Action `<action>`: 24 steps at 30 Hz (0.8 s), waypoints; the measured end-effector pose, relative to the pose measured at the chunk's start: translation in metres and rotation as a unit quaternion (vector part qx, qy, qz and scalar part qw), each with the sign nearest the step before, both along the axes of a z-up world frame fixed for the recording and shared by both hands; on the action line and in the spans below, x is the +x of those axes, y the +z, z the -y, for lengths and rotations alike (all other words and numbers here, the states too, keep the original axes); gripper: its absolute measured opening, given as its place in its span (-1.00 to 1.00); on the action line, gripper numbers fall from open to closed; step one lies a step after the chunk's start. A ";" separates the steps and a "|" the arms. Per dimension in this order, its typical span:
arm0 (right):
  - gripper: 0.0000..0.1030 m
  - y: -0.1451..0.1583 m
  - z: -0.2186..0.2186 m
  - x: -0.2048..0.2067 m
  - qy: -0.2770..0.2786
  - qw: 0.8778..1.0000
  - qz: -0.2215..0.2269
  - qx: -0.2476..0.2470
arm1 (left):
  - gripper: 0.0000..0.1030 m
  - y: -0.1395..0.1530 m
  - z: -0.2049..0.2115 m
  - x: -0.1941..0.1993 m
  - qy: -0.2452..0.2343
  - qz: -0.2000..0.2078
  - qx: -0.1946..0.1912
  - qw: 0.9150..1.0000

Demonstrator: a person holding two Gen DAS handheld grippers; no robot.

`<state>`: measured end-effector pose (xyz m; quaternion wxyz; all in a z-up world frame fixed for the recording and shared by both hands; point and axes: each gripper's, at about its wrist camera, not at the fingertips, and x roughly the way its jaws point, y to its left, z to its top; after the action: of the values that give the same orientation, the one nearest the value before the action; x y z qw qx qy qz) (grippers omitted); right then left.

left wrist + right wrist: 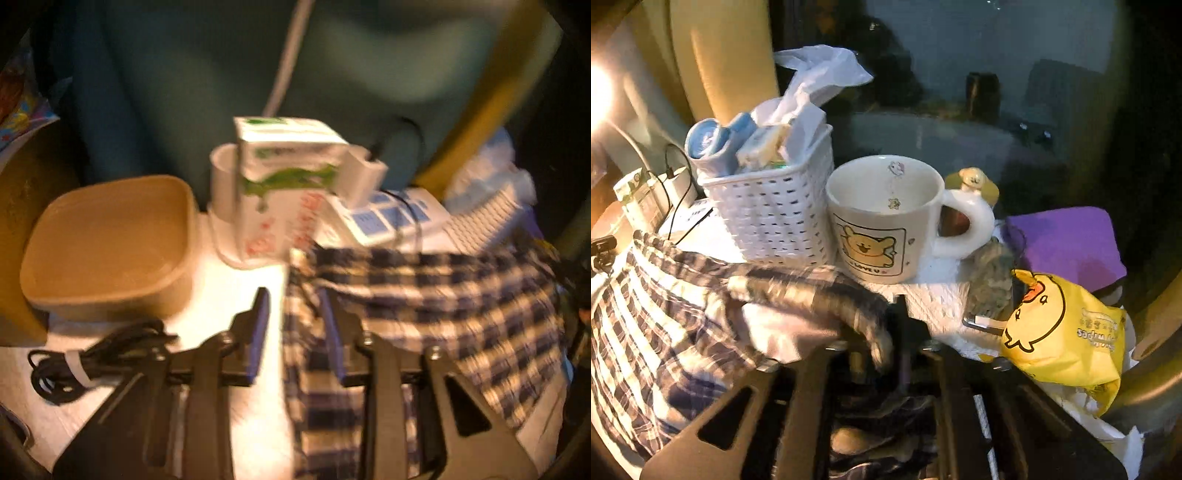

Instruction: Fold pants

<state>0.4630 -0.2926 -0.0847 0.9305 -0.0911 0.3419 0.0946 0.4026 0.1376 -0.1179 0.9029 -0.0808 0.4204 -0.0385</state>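
Hovering with jaws parted and nothing pinched, the left gripper (295, 332) and right gripper (901, 354) sit over the crumpled blue-and-white checked cloth pants (424, 295) on the cluttered white tabletop (236, 291), seemingly between folds, next needing a fresh edge gripped.

Soft checked cloth pants (424, 295); glossy ceramic mug (886, 218).

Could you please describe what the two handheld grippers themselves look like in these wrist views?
The left gripper has a black frame with triangular cut-outs, silver screws at the pivots, and two slim fingers faced with blue pads. The right gripper shows the same black frame and cut-outs, but its fingers are dark, blurred and partly hidden by checked fabric. No sleeves are visible.
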 end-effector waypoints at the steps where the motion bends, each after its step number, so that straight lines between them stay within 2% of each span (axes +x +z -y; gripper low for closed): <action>1: 0.35 0.005 -0.002 -0.005 0.003 1.000 0.007 -0.001 | -0.19 -0.001 0.004 -0.004 -0.010 -0.002 -0.005 1.000; 2: 0.55 0.009 -0.003 -0.010 0.006 1.000 0.013 -0.002 | -0.16 -0.002 0.007 -0.006 -0.017 -0.004 -0.009 1.000; 4: 0.56 0.017 -0.003 -0.022 0.008 1.000 0.023 -0.002 | -0.08 -0.009 0.015 -0.008 -0.030 -0.018 -0.009 0.999; 7: 0.56 0.026 0.002 -0.039 0.005 0.999 0.033 0.005 | 0.00 -0.012 0.027 -0.003 -0.040 -0.012 0.004 0.999; 10: 0.56 0.029 0.015 -0.057 -0.008 0.999 0.036 0.014 | 0.00 -0.015 0.040 0.013 -0.048 -0.014 0.041 0.998; 13: 0.56 0.025 0.024 -0.066 -0.015 0.999 0.031 0.018 | 0.00 -0.021 0.046 0.027 -0.059 -0.020 0.058 0.996; 14: 0.56 0.021 0.027 -0.068 -0.016 0.999 0.025 0.019 | -0.03 -0.024 0.045 0.031 -0.058 -0.020 0.060 0.996; 15: 0.56 0.018 0.028 -0.068 -0.016 1.000 0.020 0.018 | -0.21 -0.031 0.044 0.037 -0.042 -0.034 0.074 0.996; 16: 0.56 0.012 0.029 -0.068 -0.015 1.000 0.013 0.016 | -0.75 -0.037 0.041 0.038 -0.035 -0.046 0.082 0.995; 17: 0.56 0.008 0.028 -0.068 -0.013 1.000 0.008 0.015 | -0.77 -0.043 0.041 0.040 -0.035 -0.053 0.086 0.994; 20: 0.56 -0.008 0.024 -0.061 -0.007 1.000 -0.012 0.012 | -0.77 -0.044 0.038 0.036 -0.021 -0.035 0.099 0.994; 22: 0.56 -0.016 0.023 -0.053 -0.013 1.000 -0.023 0.010 | -0.77 -0.044 0.029 0.033 0.024 -0.027 0.143 0.989; 23: 0.56 -0.018 0.023 -0.051 -0.019 1.000 -0.022 0.007 | -0.77 -0.044 0.021 0.030 0.045 -0.030 0.151 0.987; 24: 0.56 -0.017 0.023 -0.051 -0.020 1.000 -0.019 0.007 | -0.78 -0.043 0.008 0.026 0.065 -0.040 0.137 0.988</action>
<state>0.4116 -0.3161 -0.1012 0.9262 -0.0755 0.3606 0.0798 0.4290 0.1294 -0.1610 0.8886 0.0152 0.4510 0.0821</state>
